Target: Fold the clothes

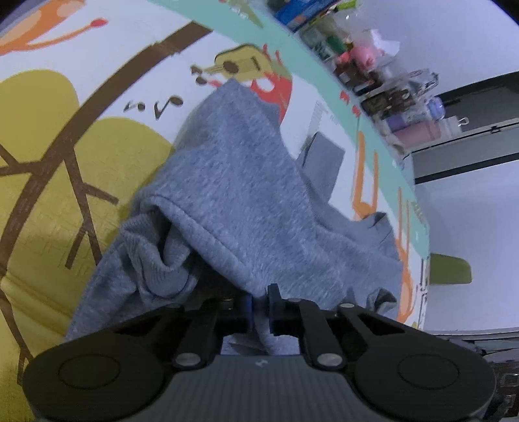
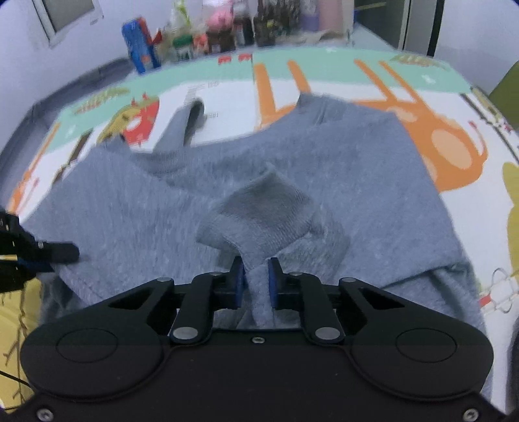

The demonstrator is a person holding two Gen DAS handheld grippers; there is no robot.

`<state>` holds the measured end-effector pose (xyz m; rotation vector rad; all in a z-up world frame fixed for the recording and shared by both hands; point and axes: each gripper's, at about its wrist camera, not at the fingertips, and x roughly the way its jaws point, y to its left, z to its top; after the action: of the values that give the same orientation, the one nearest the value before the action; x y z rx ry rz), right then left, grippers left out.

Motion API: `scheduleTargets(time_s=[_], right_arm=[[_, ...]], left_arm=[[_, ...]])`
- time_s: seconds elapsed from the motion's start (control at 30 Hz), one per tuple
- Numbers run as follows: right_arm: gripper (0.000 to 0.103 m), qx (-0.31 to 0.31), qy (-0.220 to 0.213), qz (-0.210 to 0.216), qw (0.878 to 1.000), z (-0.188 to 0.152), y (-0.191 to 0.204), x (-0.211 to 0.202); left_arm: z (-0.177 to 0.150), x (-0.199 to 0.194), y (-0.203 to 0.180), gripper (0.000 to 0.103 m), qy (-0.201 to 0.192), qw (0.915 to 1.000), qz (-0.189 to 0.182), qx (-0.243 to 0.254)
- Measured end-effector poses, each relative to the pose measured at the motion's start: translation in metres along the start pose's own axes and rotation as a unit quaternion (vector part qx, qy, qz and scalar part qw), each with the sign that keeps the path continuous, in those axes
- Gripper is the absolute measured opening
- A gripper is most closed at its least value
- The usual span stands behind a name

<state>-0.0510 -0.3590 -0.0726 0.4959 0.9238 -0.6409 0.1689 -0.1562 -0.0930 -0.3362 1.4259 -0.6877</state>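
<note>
Grey sweater (image 2: 259, 201) between right claw (image 2: 254, 279) pads

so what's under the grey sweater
A printed play mat lies under the sweater, its orange and green animal shapes showing around the edges. The print directly beneath the cloth is covered. Both tongs pinch sweater folds.

Even, soft indoor light is filling both views; fisheye curving is bending the edges, and motion blur is smearing the background clutter (image 2: 227, 29).
</note>
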Motion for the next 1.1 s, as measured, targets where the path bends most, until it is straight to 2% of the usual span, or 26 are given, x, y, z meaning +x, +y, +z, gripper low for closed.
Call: scheduleTargets(time_s=[0.27, 0.5, 0.7, 0.9, 1.1], right_arm=[[0.011, -0.013, -0.094, 0.027, 0.995, 0.040, -0.002, -0.051], [0.011, -0.033, -0.171, 0.066, 0.983, 0.078, 0.008, -0.083], [0.011, -0.010, -0.178, 0.068, 0.982, 0.079, -0.011, -0.072], [0.011, 0.015, -0.184, 0.068, 0.980, 0.079, -0.032, -0.060], [0.011, 0.107, -0.139, 0.035, 0.984, 0.030, -0.090, -0.036]], left_arm=[[-0.004, -0.032, 0.008, 0.006, -0.064, 0.9976, 0.003, -0.025], [-0.030, -0.048, 0.026, 0.006, -0.124, 0.9894, 0.000, -0.076], [-0.046, -0.034, 0.035, 0.007, -0.131, 0.9870, 0.003, -0.094], [-0.055, -0.011, 0.029, 0.009, -0.137, 0.9865, 0.013, -0.088], [-0.061, 0.009, 0.021, 0.014, -0.122, 0.9895, 0.036, -0.069]])
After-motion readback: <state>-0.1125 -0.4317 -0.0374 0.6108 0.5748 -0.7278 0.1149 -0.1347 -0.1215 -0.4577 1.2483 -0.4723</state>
